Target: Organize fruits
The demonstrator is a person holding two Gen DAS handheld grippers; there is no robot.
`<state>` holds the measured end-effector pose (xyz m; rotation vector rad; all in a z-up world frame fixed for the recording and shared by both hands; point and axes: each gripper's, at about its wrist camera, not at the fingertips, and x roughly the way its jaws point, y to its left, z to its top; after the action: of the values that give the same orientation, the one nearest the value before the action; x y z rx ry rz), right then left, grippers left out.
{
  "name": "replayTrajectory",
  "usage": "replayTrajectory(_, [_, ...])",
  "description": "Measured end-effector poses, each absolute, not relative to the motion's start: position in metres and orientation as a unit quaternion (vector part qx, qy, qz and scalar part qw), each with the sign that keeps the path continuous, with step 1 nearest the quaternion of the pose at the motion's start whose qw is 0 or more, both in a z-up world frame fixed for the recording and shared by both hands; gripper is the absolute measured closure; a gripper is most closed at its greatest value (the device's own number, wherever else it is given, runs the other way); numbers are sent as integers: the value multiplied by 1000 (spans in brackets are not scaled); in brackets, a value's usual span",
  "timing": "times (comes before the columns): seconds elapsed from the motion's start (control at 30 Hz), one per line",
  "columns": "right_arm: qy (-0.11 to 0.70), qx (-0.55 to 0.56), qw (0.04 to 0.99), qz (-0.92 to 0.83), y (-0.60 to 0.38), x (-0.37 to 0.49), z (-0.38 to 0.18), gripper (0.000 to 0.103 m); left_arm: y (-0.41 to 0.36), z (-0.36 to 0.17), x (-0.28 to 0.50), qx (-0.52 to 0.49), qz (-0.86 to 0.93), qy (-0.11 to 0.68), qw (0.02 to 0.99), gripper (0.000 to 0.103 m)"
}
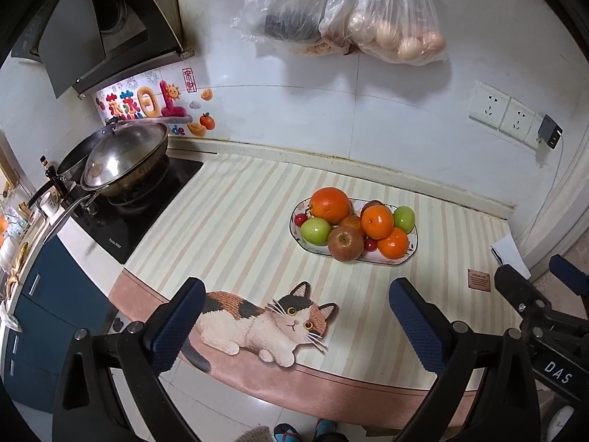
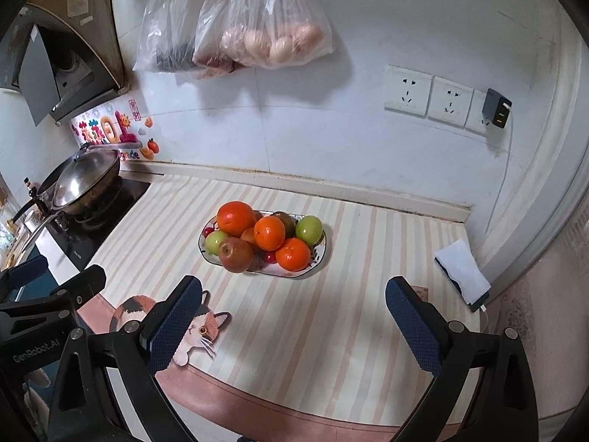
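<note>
An oval white plate (image 1: 305, 245) (image 2: 319, 258) stands on the striped mat, heaped with fruit: several oranges (image 1: 329, 204) (image 2: 269, 232), green apples (image 1: 314, 231) (image 2: 308, 229), a red apple (image 1: 345, 243) (image 2: 235, 254) and small cherries (image 1: 370, 245). My left gripper (image 1: 296, 296) hovers over the mat's near edge, short of the plate, jaws wide with nothing between them. My right gripper (image 2: 294, 294) hangs likewise in front of the plate, open and empty. Each gripper shows at the side of the other's view.
A lidded wok (image 1: 121, 154) (image 2: 83, 180) sits on the black hob at the left. Plastic bags with eggs (image 1: 401, 29) (image 2: 272, 40) hang on the wall above. A cat picture (image 1: 265, 318) marks the mat's front. A phone under white paper (image 2: 462, 276) lies at the right, beside wall sockets (image 2: 427, 95).
</note>
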<state>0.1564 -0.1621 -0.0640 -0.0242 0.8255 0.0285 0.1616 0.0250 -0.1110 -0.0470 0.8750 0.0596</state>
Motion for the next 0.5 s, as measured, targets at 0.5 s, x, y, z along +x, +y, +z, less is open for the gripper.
replayTrajectory(0.5, [400, -10, 916, 13, -159, 160, -67, 1, 28, -110, 165, -24, 26, 423, 905, 1])
